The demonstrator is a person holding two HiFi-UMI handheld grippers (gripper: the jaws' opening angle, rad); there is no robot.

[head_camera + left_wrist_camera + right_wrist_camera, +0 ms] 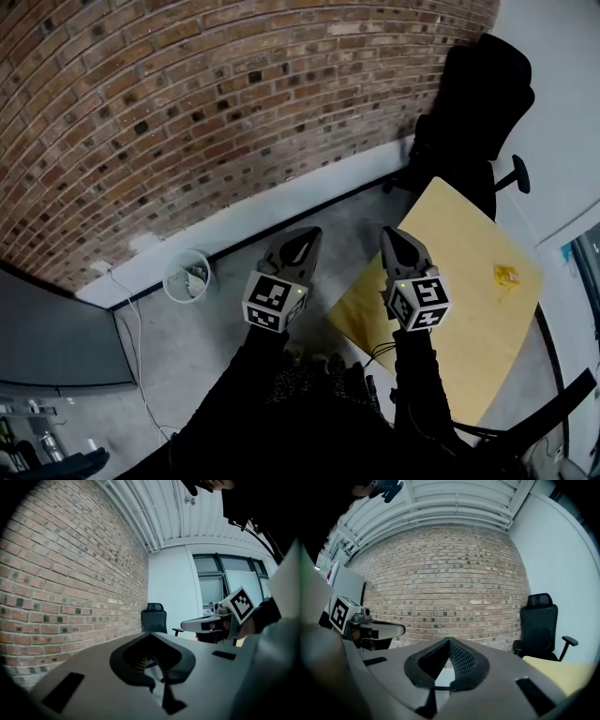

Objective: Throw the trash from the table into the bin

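Observation:
A crumpled yellow piece of trash (507, 276) lies on the pale wooden table (469, 309) at the right of the head view. A white mesh bin (187, 275) stands on the floor by the brick wall, to the left. My left gripper (307, 236) is held over the floor between bin and table, shut and empty; its jaws (150, 634) meet at the tip. My right gripper (391, 236) hangs over the table's near left corner, well short of the trash, shut with nothing in it (449, 640). Both point level toward the wall.
A black office chair (478, 103) stands at the table's far end, also seen as the chair (540, 625) beside the table edge (562, 672). A white cable (136, 347) runs across the floor near the bin. A dark panel (56, 337) sits at the left.

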